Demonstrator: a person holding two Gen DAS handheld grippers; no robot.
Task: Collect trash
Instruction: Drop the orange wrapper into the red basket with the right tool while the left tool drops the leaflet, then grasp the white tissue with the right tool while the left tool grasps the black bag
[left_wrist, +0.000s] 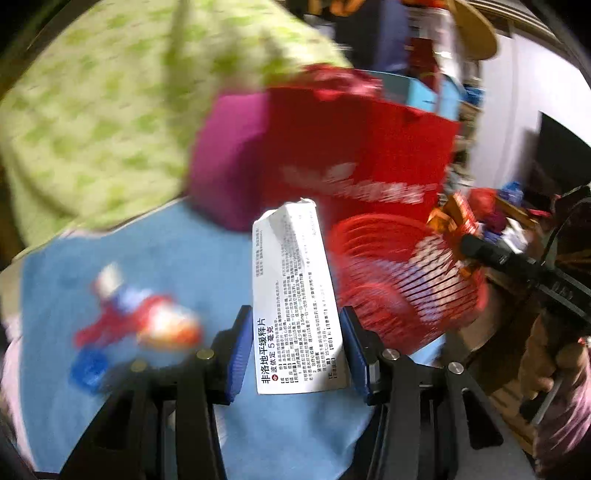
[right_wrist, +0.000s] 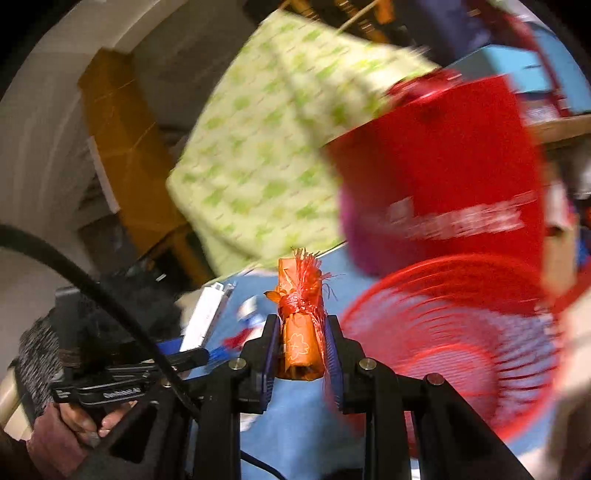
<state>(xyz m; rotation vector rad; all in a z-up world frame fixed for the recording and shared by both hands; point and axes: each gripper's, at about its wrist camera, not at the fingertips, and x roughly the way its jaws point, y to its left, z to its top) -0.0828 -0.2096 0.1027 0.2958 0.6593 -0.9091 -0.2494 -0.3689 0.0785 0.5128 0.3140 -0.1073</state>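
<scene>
The left gripper (left_wrist: 297, 350) is clamped on a flat white medicine carton (left_wrist: 293, 295), matte card printed with black text; its blue ribbed pads press both long edges, and the long axis runs away from the gripper toward the far side, torn end outermost. The right gripper (right_wrist: 301, 350) is closed tight on a small orange paper roll (right_wrist: 299, 332) bound with frayed red mesh netting, standing upright between the pads. To the right of both sits a round red basket (left_wrist: 402, 284) with slatted plastic walls, on a blue cloth (left_wrist: 155, 258). Behind it stand a glossy red bag (left_wrist: 365, 147) and a green-patterned cushion (left_wrist: 110, 110)
</scene>
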